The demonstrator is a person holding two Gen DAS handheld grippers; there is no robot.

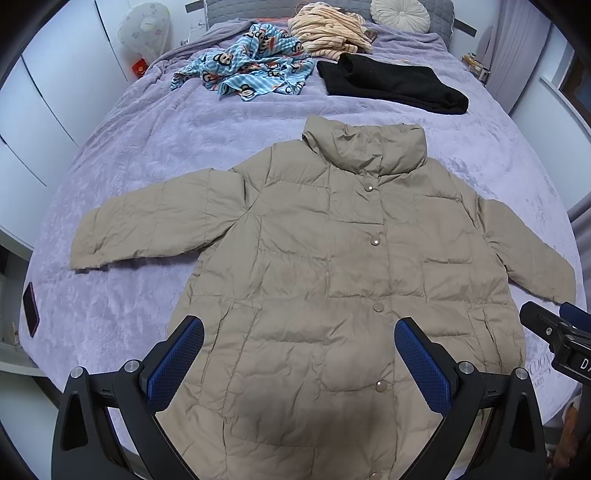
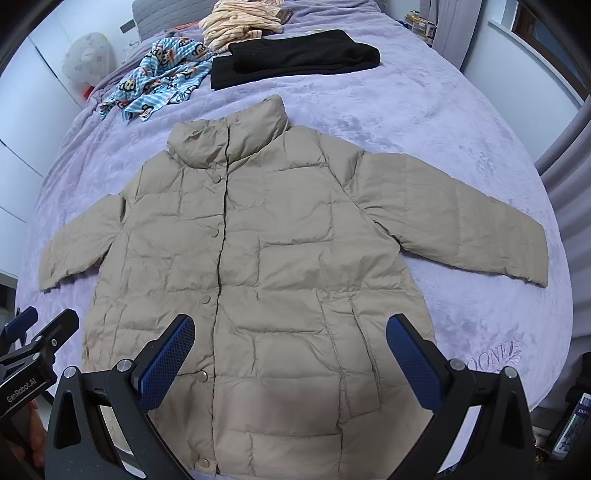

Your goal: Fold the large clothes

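A beige quilted puffer jacket (image 1: pixel 317 258) (image 2: pixel 258 258) lies flat and face up on a lilac bedspread (image 1: pixel 147 147), snapped shut, collar away from me, both sleeves spread out to the sides. My left gripper (image 1: pixel 299 328) hovers open above the jacket's lower front, nothing between its blue pads. My right gripper (image 2: pixel 290 326) is likewise open above the lower hem area, near the pocket seam. Each gripper shows at the other view's edge: the right one (image 1: pixel 557 332), the left one (image 2: pixel 33 343).
Behind the jacket lie a folded black garment (image 1: pixel 391 85) (image 2: pixel 291 55), a crumpled blue monkey-print cloth (image 1: pixel 243 70) (image 2: pixel 159 85) and a striped peach garment (image 1: pixel 328 29). A dark phone (image 1: pixel 30 308) rests at the bed's left edge. White cupboards stand left; curtains hang right.
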